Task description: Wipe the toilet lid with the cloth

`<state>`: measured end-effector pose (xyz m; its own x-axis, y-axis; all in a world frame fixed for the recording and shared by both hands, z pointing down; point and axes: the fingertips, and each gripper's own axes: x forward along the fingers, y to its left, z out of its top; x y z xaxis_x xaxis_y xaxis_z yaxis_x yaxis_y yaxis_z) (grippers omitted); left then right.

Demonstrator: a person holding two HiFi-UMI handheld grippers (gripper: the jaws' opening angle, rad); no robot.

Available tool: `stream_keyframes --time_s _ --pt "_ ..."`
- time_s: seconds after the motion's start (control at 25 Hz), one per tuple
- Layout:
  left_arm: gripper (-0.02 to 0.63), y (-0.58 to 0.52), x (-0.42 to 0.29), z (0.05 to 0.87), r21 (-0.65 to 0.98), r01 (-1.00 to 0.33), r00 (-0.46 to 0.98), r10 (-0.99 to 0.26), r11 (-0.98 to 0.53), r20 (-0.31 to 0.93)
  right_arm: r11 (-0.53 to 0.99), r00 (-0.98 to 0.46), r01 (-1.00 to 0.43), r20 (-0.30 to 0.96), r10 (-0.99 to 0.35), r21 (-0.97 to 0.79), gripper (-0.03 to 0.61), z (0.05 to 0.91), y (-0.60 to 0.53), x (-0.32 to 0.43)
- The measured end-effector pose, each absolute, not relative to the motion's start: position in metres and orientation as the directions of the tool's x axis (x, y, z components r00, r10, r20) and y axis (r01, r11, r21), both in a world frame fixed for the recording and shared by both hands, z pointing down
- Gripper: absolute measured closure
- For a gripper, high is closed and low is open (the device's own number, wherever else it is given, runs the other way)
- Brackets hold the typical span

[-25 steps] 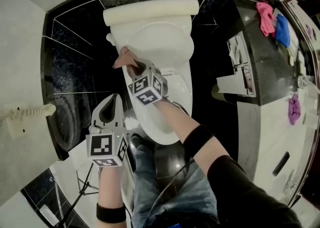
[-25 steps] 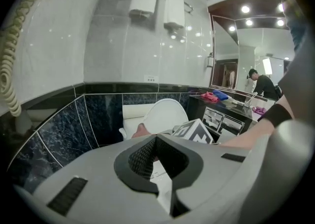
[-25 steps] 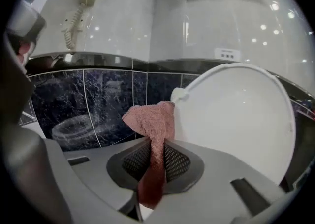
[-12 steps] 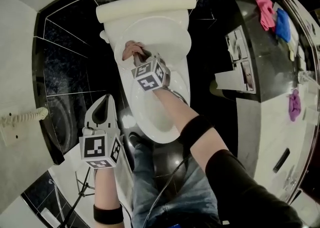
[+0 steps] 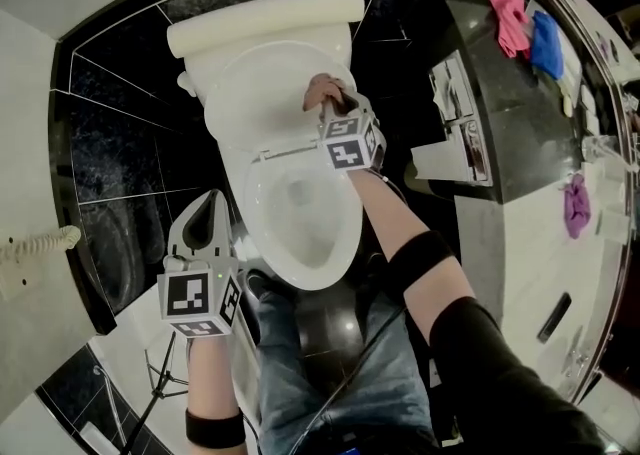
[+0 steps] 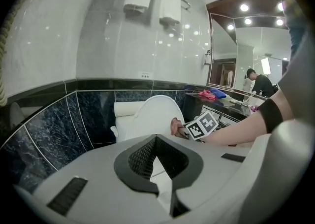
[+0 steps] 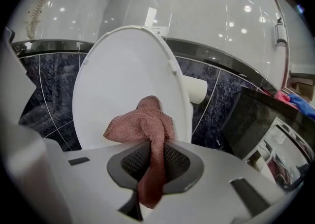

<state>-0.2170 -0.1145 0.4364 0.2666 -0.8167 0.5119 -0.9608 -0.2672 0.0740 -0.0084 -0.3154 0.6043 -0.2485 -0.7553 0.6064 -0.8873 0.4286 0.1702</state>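
Observation:
The white toilet lid (image 5: 262, 85) stands raised against the tank. My right gripper (image 5: 334, 103) is shut on a reddish-pink cloth (image 5: 321, 90) and holds it against the lid's right side. In the right gripper view the cloth (image 7: 141, 123) bunches in front of the jaws, a strip of it hangs down between them, and the lid (image 7: 120, 80) fills the space behind. My left gripper (image 5: 217, 199) hangs shut and empty to the left of the bowl, apart from the toilet. In the left gripper view the lid (image 6: 150, 114) and the cloth (image 6: 175, 126) show beyond the shut left gripper (image 6: 156, 140).
The open seat and bowl (image 5: 258, 205) lie below the lid, with the tank (image 5: 265, 15) behind. A dark counter at the right carries pink (image 5: 509, 19), blue (image 5: 546, 43) and purple (image 5: 575, 205) cloths. A shower hose (image 5: 35, 243) hangs on the left wall. Dark tiled wall surrounds the toilet.
My right gripper has swept the cloth across the lid from its left side to its right side. The left gripper has hardly shifted.

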Motion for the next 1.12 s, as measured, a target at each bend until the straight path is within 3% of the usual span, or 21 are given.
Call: stream_keyframes --time_s 0.36,0.52,0.72,0.92,1.12 --pt "0.612 -0.112 -0.218 0.436 0.077 -0.962 0.263 -0.819 -0.261 0.510 0.330 -0.160 -0.928 0.618 -0.770 0.171 0.508 0.609 -0.308 0.025" --pt "0.612 -0.110 -0.226 0.439 0.084 -0.964 0.258 -0.823 -0.251 0.506 0.507 -0.348 -0.852 0.585 -0.733 0.129 0.508 0.599 -0.276 -0.057" --pt "0.612 -0.107 -0.239 0.444 0.073 -0.964 0.255 -0.823 -0.254 0.508 0.742 -0.582 -0.668 0.584 -0.566 0.053 0.506 0.630 -0.220 -0.200" --pt "0.612 -0.105 -0.260 0.451 0.047 -0.967 0.239 -0.831 -0.250 0.502 0.763 -0.593 -0.647 0.623 -0.511 0.010 0.506 0.674 -0.225 -0.261" --pt "0.612 -0.103 -0.270 0.461 0.040 -0.970 0.225 -0.830 -0.239 0.510 0.737 -0.545 -0.674 0.639 -0.542 0.051 0.506 0.695 -0.252 -0.240"
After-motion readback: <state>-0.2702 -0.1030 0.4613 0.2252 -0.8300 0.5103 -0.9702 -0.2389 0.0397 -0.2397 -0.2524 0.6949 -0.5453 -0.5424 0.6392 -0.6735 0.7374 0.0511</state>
